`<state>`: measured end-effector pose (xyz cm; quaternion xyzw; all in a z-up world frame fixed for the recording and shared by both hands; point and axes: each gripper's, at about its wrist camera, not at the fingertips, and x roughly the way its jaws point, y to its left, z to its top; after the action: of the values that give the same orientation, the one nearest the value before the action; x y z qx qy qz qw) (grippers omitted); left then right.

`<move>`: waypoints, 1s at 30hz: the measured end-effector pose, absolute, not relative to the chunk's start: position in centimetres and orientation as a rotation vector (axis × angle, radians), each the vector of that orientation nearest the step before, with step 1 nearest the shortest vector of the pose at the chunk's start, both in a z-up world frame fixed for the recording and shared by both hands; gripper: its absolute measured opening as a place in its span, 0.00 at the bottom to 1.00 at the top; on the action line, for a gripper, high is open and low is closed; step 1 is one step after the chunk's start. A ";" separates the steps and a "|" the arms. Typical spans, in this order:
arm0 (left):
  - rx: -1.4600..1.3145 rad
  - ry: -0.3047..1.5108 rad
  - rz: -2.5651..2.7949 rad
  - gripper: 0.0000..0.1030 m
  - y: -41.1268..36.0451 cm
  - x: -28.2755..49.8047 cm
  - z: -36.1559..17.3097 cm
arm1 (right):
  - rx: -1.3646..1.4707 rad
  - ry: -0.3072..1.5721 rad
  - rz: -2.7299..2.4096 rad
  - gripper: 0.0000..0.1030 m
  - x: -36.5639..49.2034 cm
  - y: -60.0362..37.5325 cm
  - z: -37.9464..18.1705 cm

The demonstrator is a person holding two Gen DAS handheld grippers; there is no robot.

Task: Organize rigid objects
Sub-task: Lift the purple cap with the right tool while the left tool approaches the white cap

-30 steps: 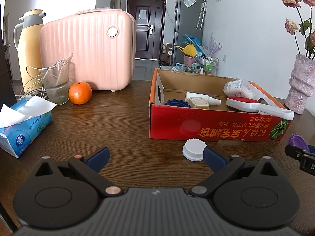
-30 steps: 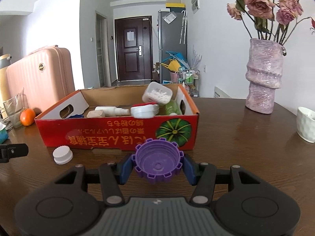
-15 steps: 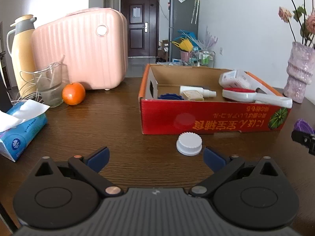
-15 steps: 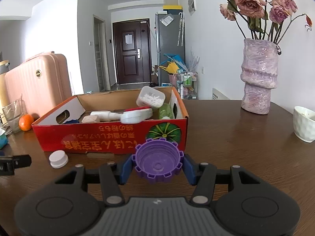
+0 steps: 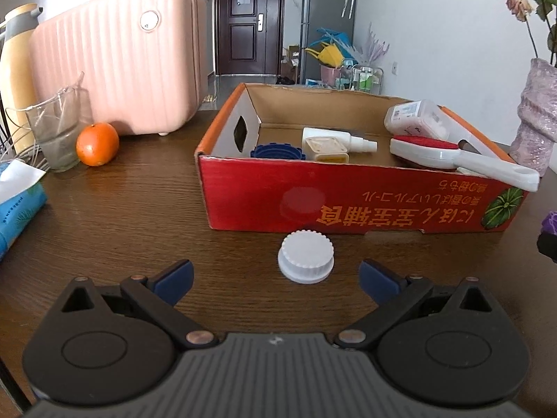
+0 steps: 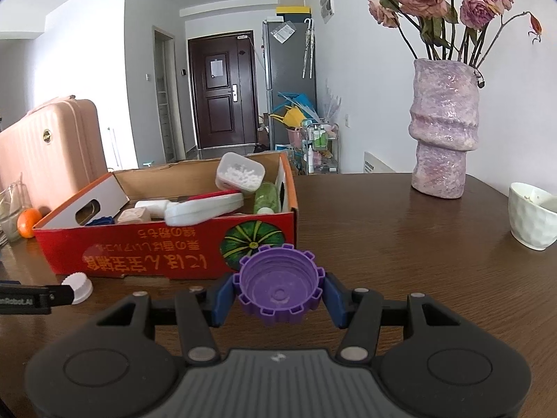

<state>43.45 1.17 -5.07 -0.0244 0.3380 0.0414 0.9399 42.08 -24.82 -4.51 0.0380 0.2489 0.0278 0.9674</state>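
A white ribbed cap lies on the brown table just in front of the red cardboard box. My left gripper is open, its blue pads on either side of the cap and a little short of it. My right gripper is shut on a purple toothed cap, held above the table near the box's right front corner. The white cap also shows in the right wrist view. The box holds a blue cap, a white bottle, a white brush and a clear container.
An orange, a glass, a pink suitcase and a blue tissue pack stand to the left. A purple vase and a white cup stand to the right.
My left gripper has moved right and forward, so the white cap now sits centred between its open fingers. My right gripper still holds the purple cap and has moved a little closer to the box.
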 end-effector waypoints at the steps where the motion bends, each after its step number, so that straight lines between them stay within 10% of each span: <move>1: -0.052 0.694 0.089 1.00 1.0 43.8 -5.2 | 0.076 0.503 0.056 0.52 42.2 -24.9 -4.5; 18: -0.032 0.700 0.143 0.98 -0.3 46.1 -5.6 | 0.070 0.508 0.059 0.52 42.9 -25.3 -4.8; 24: -0.033 0.731 0.122 0.45 -0.1 46.3 -5.9 | 0.069 0.507 0.060 0.52 42.9 -25.3 -4.8; 30: -0.046 0.712 0.106 0.40 0.0 45.6 -5.3 | 0.066 0.504 0.065 0.52 42.8 -25.2 -4.8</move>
<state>45.62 0.01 -5.34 -0.0225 0.3483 0.0517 0.9357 42.82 -25.22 -4.76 0.0325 0.2491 0.0319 0.9674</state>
